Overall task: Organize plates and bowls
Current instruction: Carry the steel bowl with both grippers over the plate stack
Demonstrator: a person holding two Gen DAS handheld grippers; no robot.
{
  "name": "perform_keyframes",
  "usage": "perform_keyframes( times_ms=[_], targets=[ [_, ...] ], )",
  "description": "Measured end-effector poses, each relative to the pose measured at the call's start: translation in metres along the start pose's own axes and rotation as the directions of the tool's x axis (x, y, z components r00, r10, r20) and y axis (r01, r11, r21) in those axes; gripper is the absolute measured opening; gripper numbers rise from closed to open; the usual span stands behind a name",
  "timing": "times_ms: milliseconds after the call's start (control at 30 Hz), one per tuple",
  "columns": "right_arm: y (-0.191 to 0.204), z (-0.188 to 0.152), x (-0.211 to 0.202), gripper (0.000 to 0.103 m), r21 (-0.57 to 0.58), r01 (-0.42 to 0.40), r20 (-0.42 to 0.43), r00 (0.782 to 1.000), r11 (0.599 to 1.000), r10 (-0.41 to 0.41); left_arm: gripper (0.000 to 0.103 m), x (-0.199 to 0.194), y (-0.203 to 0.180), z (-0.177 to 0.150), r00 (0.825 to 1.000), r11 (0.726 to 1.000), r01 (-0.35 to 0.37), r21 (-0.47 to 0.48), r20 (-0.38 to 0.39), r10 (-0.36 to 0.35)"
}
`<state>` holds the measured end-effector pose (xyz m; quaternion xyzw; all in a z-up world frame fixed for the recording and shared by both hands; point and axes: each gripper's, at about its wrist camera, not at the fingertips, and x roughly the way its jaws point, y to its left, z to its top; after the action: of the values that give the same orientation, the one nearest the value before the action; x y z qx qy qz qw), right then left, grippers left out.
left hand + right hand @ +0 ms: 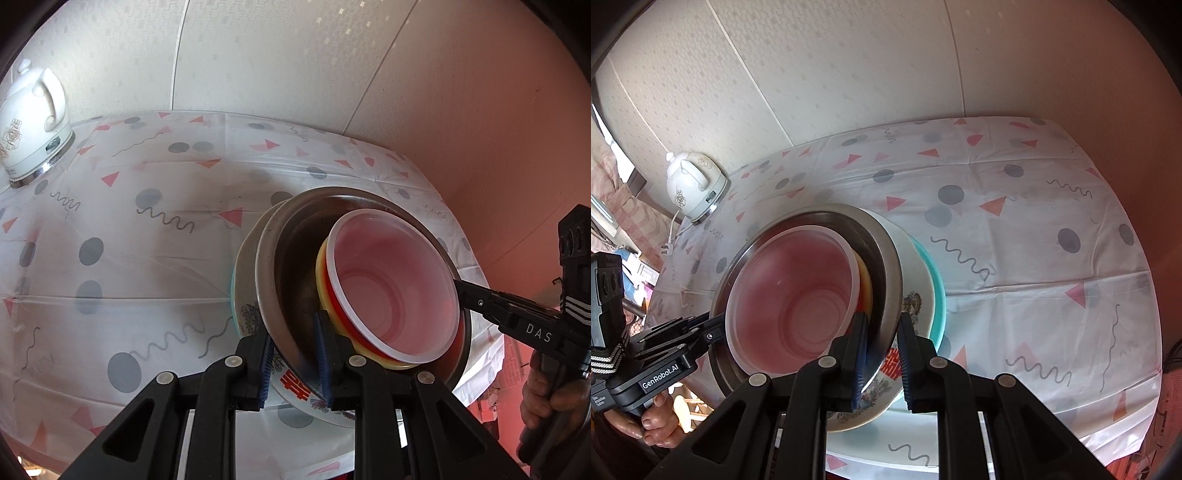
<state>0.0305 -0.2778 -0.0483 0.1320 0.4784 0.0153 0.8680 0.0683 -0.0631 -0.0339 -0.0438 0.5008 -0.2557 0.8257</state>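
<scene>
Gripping the nested stack from opposite sides, we hold it tilted above the table [122, 229]: the left tongs [293, 363] are clamped on the steel bowl's [295, 266] near rim, the right tongs [882, 354] on the far rim. Only the right wrist view shows the teal plate [936, 284] under the patterned bowl [912, 258]; the kettle [31, 122] stands well apart.

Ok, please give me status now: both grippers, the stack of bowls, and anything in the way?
Left gripper and right gripper both shut on metal bowl rim, opposite sides. Plastic bowls nested inside, plates beneath. Kettle far off, nothing blocking.
</scene>
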Motion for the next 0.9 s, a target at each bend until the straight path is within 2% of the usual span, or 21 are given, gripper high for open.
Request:
perform_keyframes(
  times_ms=[400,567,700,900],
  targets=[
    [-0.0072,0.0001,0.0053,0.016,0.015,-0.007,-0.006,1.0,1.0,0.007,0.021,0.0044,-0.0017,-0.0001,1.0,1.0,0.001,0.006,-0.011,-0.001],
    [-0.0116,0.0007,0.0068,0.018,0.055,-0.051,-0.015,0.999,0.997,0.052,0.022,0.0028,-0.0013,-0.0006,1.0,1.0,0.008,-0.001,-0.016,-0.008],
    [-0.0084,-0.001,0.0065,0.018,0.04,-0.051,-0.017,0.999,0.998,0.052,0.022,0.0019,-0.0012,-0.0012,1.0,1.0,0.008,-0.004,-0.019,-0.008],
    [-0.0106,-0.0021,0.0072,0.015,0.045,-0.057,-0.011,0.998,0.997,0.058,0.022,0.001,-0.004,-0.0021,1.0,1.0,-0.005,0.002,-0.017,0.005]
  ],
)
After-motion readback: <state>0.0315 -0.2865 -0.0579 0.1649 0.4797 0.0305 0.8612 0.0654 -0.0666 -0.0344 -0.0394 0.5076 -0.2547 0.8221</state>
